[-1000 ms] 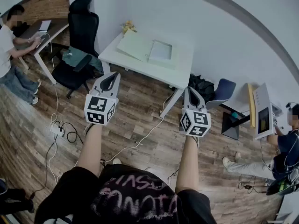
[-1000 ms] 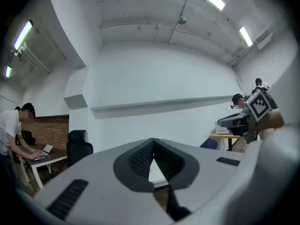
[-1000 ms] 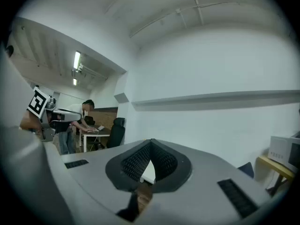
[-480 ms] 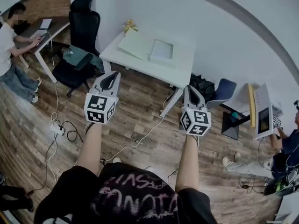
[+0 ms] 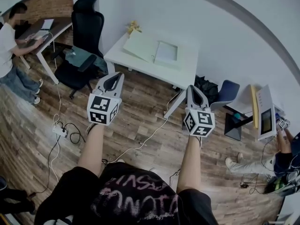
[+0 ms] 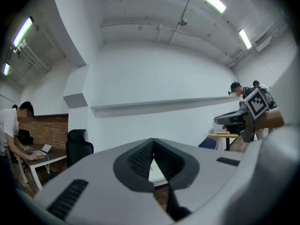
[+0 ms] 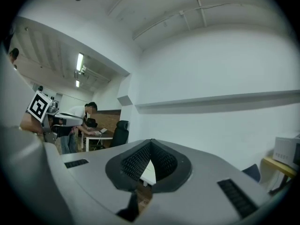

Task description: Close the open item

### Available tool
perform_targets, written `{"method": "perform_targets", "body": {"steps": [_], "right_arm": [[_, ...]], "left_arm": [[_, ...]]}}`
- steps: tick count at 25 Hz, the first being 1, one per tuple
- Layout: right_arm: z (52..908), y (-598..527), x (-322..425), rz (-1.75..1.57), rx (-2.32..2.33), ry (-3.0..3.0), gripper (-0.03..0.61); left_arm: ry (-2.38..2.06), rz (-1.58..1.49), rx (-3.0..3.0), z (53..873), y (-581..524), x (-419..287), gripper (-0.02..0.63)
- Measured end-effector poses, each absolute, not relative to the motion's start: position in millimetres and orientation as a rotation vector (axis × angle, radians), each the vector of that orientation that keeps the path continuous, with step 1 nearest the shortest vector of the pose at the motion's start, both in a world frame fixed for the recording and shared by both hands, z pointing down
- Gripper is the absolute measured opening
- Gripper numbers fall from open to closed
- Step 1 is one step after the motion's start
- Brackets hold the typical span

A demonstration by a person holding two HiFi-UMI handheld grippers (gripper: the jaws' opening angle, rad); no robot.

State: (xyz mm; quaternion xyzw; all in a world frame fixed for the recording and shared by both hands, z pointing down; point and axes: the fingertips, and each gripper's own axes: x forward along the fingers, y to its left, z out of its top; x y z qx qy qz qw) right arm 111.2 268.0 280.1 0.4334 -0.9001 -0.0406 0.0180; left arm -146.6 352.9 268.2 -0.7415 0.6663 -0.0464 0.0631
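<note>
An open flat item lies on the white table (image 5: 185, 74) ahead, seen in the head view. Its pale lid (image 5: 139, 46) is folded out to the left and its square grey half (image 5: 167, 52) sits to the right. My left gripper (image 5: 112, 77) is held in the air short of the table's near edge, shut and holding nothing. My right gripper (image 5: 193, 89) hovers by the table's near right corner, also shut and holding nothing. In each gripper view the ribbed pads meet at the tips: left gripper (image 6: 153, 142), right gripper (image 7: 151, 143).
A black office chair (image 5: 86, 20) and a seat with a draped jacket (image 5: 77, 60) stand left of the table. A person (image 5: 9, 41) works at a desk far left. Cables and a power strip (image 5: 59, 131) cross the wood floor. A blue chair (image 5: 226, 90) stands to the right.
The view has shifted a little, so the table sits slightly further right and lower. Both grippers stay shut at about the same height. The person at the far right has moved partly out of view.
</note>
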Motion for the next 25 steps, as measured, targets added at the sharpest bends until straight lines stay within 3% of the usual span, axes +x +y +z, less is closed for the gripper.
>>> {"method": "perform_targets", "body": {"steps": [18,25], "right_arm": [[294.8,291.9,81.2,-0.138,1.362,-2.672,0.011],[294.9,268.0,91.2,0.024,1.446,-2.791,0.011]], "left_arm": [[1.905,-0.152,-2.397,291.4,364.3,-166.9,0.002],[1.941,-0.102,-2.359,286.8,346.5,-172.3,0.002]]}}
